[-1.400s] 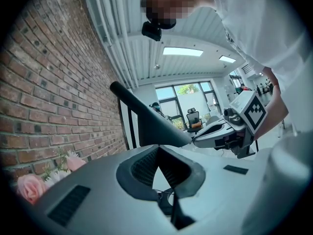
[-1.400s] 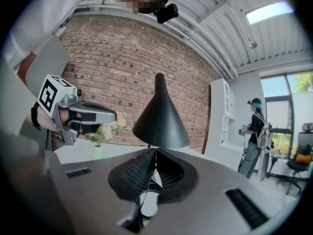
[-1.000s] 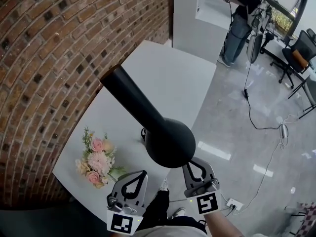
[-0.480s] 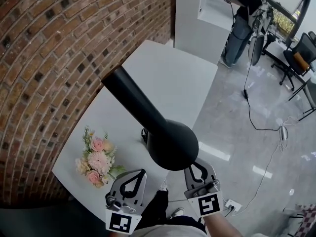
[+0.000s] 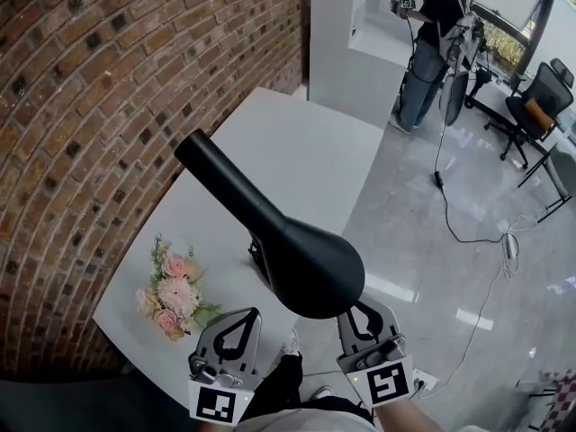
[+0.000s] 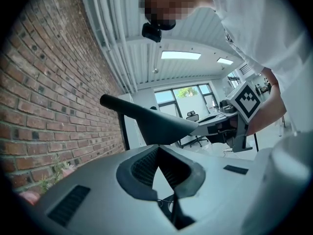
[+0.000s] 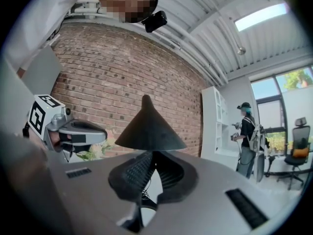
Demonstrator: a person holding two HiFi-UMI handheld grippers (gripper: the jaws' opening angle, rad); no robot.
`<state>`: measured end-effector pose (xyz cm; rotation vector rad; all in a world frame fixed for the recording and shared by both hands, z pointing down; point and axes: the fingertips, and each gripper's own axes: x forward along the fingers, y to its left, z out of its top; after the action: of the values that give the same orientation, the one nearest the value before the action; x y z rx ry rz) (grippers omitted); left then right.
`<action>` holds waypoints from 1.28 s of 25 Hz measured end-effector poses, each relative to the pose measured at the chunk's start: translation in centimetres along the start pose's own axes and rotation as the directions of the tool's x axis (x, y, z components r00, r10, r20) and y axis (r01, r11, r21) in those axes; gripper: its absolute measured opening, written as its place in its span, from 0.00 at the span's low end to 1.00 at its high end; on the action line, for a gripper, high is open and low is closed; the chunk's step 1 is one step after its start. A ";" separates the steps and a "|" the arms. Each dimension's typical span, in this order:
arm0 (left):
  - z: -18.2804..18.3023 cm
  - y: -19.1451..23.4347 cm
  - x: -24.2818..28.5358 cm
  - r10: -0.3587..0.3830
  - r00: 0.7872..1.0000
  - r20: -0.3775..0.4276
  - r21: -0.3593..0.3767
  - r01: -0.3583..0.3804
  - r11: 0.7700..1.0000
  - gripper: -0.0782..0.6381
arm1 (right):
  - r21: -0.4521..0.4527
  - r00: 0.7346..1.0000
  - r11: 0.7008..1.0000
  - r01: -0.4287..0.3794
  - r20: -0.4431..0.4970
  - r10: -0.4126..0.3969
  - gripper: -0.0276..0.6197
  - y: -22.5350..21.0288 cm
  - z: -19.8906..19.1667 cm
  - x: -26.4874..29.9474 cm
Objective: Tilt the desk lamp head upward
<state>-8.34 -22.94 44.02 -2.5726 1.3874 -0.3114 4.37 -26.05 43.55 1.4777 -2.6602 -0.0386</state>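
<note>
On your far left the brick wall (image 5: 90,106) is running alongside the white worktop (image 5: 306,151), and a small bunch of pink flowers (image 5: 171,293) is lying near the worktop's near left corner. Just to the right of them you are holding the left gripper (image 5: 245,322) low at the near edge. Its fingers (image 6: 139,168) are meeting at their tips with nothing between them, and it is hanging clear of the lamp.

The lamp is standing in the middle of the worktop's near part. Its slim black arm (image 5: 220,180) is slanting up and away to the left, while the wide black lamp head (image 5: 310,264) is swelling toward you and jutting past the worktop edge. Its joint and base are mostly hiding beneath the head.

You are dealing with what looks like a rigid, smooth, matte shell, probably light in itself but sitting on a friction joint that is likely resisting. That sloping cone is offering the fingers little to pinch and would probably be slipping out of a squeeze. The lower rim is looking like the better place: push up from beneath it, or nip its thin edge. The base may be sliding or tipping as you lift, so steadying the arm with the left side seems wise.

To the right, the right gripper (image 5: 362,310) is sitting just under that rim. Its fingers (image 7: 132,173) are also pressing together, empty, with their tips seeming to touch the rim's underside. Far off at the right, a person (image 5: 432,43) is standing on the grey floor.
</note>
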 end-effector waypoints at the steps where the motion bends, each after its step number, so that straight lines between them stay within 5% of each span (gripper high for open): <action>1: 0.2 -0.1 -0.1 0.003 1.000 0.002 0.004 -0.003 1.000 0.12 | -0.004 1.000 1.000 0.001 0.009 -0.001 0.07 -0.1 0.5 -0.3; 13: 2.7 0.2 -1.7 0.052 0.998 0.028 0.031 -0.053 0.998 0.12 | -0.034 0.999 0.999 -0.016 0.045 0.017 0.07 -0.2 5.2 -2.1; 32: 5.9 -0.6 -2.1 0.034 0.998 0.060 0.080 -0.039 0.996 0.12 | -0.072 0.995 0.997 -0.038 0.084 0.044 0.07 -0.6 10.3 -3.2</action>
<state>-7.39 -20.39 38.38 -2.4682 1.3703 -0.2778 5.53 -23.88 33.03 1.4310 -2.7243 -0.1949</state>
